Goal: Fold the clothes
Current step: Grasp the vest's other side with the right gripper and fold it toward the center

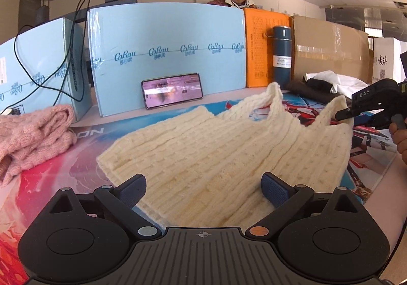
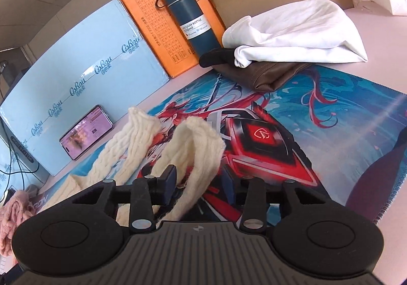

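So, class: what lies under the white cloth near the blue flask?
Under the white cloth lie a brown leather-like item and something black, both poking out toward the printed mat. How far they run beneath, or whether anything else is there, is hidden.

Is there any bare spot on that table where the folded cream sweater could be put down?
Yes: the picture mat lies bare to the right of the cream sweater, in front of the white cloth. The back edge is crowded: phone, blue bottle, brown pouch. The pink knit fills the left.
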Demonstrator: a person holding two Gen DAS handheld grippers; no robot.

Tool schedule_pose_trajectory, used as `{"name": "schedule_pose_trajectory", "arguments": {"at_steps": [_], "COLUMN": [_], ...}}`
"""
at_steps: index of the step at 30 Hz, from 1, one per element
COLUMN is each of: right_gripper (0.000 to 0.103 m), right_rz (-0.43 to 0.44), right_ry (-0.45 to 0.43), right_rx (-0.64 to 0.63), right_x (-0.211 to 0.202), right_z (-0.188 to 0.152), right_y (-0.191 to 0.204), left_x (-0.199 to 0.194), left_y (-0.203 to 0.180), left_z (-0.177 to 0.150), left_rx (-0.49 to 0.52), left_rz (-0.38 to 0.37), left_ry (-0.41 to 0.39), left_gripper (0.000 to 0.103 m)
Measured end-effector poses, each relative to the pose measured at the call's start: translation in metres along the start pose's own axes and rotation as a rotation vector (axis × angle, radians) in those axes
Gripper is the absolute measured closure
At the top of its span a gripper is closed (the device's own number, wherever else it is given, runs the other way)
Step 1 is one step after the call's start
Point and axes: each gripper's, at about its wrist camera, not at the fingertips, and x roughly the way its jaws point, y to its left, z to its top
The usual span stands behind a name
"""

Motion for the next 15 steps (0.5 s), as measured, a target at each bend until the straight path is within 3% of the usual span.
{"name": "schedule_pose_trajectory", "arguments": {"at_steps": [1,3,7,15], "right_gripper": [0.090,0.094,0.094,0.094], "right_rz": [0.012,0.099,0.242,0.538], "right_ry": [0.003,-0.021,-0.105,0.003], "right_rx": [0.004,0.005,-0.084,-0.346], "right_x": [0.003,-0.001,-0.022,-0.046], "right_z": [0.001,0.004,0.006,-0.029], "right_y": [-0.001,0.003,0.042,0.132], "left_x": [0.001,0.001,0.002,0.004], "left_y": [0.003,0.005,0.006,0.010], "left_z": [-0.001,-0.003,-0.004,-0.003], "left_rx": [-0.019,-0.031,-0.038,-0.068], "left_rz": [-0.005,-0.012,-0.021,-0.036], "left_ry": [0.009,0.012,0.018,0.028], "left_gripper": [0.002,0.002,0.002,0.002]}}
